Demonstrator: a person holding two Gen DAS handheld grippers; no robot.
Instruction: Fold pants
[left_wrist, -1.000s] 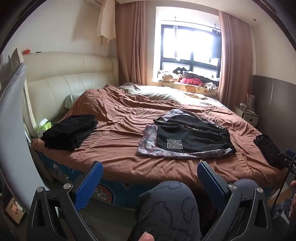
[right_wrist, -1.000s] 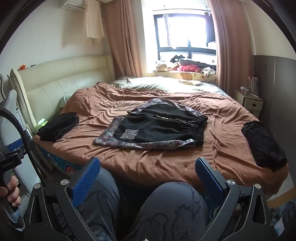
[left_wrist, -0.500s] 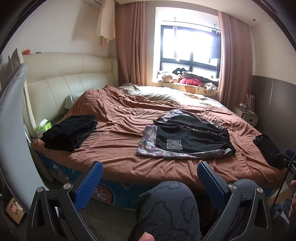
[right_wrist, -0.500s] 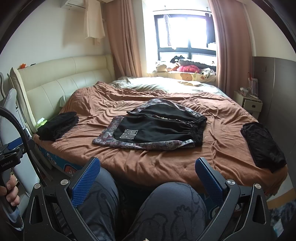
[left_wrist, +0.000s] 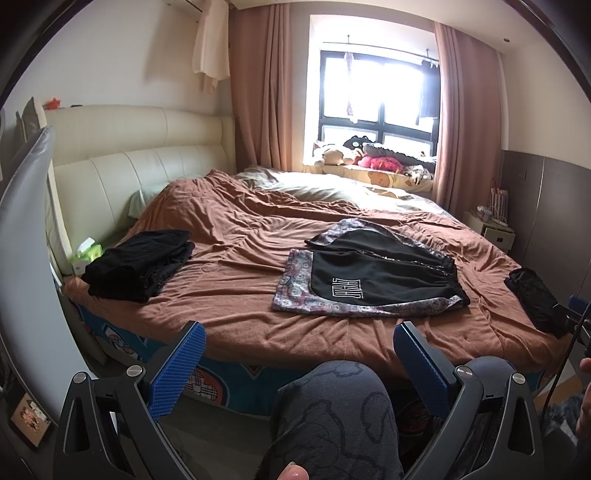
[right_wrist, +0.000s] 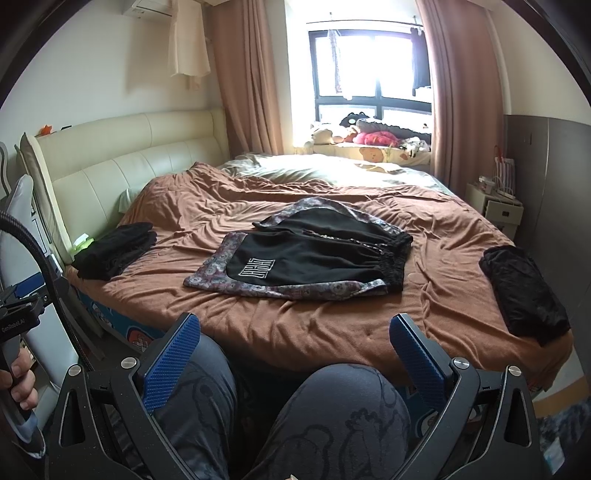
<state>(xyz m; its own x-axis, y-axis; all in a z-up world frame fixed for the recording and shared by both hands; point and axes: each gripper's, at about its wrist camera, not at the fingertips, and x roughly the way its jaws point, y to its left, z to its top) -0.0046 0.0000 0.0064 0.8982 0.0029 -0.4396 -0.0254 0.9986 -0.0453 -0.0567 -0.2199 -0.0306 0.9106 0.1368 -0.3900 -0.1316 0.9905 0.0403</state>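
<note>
On bed (left_wrist: 240, 295) | pants (left_wrist: 369, 280) flat | well beyond both grippers' spread fingers (right_wrist: 170, 362)

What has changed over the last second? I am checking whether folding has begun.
Nothing visibly changed. The shorts lie spread on the bed untouched, and the left gripper and right gripper hang short of the bed with jaws open, holding nothing.

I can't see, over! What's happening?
Both tools open, empty. Black shorts flat on bed, untouched. Knees below tools.
</note>
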